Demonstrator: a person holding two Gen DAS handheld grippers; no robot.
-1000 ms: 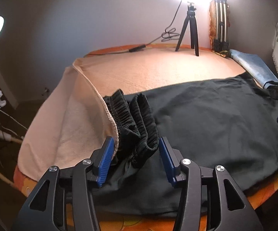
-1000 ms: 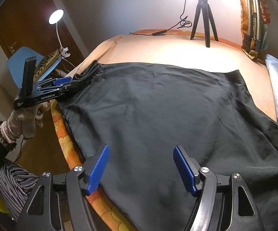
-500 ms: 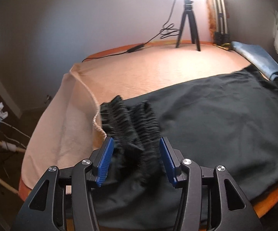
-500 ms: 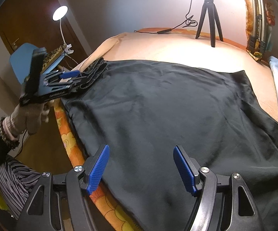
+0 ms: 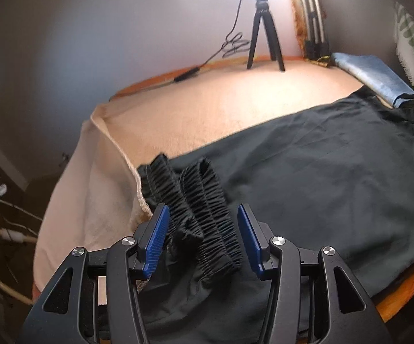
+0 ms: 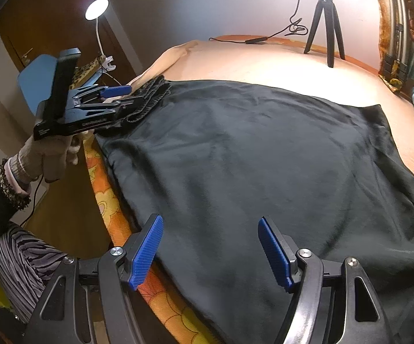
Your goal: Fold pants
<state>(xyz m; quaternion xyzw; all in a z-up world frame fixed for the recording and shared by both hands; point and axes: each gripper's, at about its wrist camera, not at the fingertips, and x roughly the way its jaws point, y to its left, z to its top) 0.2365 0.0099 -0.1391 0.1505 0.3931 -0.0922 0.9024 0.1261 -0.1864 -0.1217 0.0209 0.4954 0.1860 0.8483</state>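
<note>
**Waistband between my left jaws, right jaws waiting wide**

My left gripper (image 5: pixel 201 238) has its jaws spread around the bunched elastic waistband (image 5: pixel 204 215). The blue pads flank the gathered folds without pinching them, though the left pad looks close to touching the fabric. From my right wrist view the same gripper (image 6: pixel 115 97) sits at the waistband (image 6: pixel 146 97) on the far-left corner of the cloth, with my gloved left hand (image 6: pixel 49 154) under it. My right gripper (image 6: pixel 209 252) hangs wide apart and holds nothing, just above the near hem of the black pants (image 6: pixel 264 157).

The pants lie spread flat over the peach blanket (image 5: pixel 221 109), waistband at my left and the leg ends running off to my right. The near edge drapes over the orange patterned rim of the table (image 6: pixel 106 200).

What worries me is the waistband: it is heaped in two thick ridges, so closing here may catch only one layer and let the other slip out when I lift. The blanket's corded edge (image 5: pixel 126 160) runs right beside my left pad, and I could grab it along with the pants. My right side has smooth, slack cloth and no fold to bite, so a shallow pinch could slide off. Beyond, the tripod (image 5: pixel 264 37) and the folded blue jeans (image 5: pixel 376 77) stand well apart.
</note>
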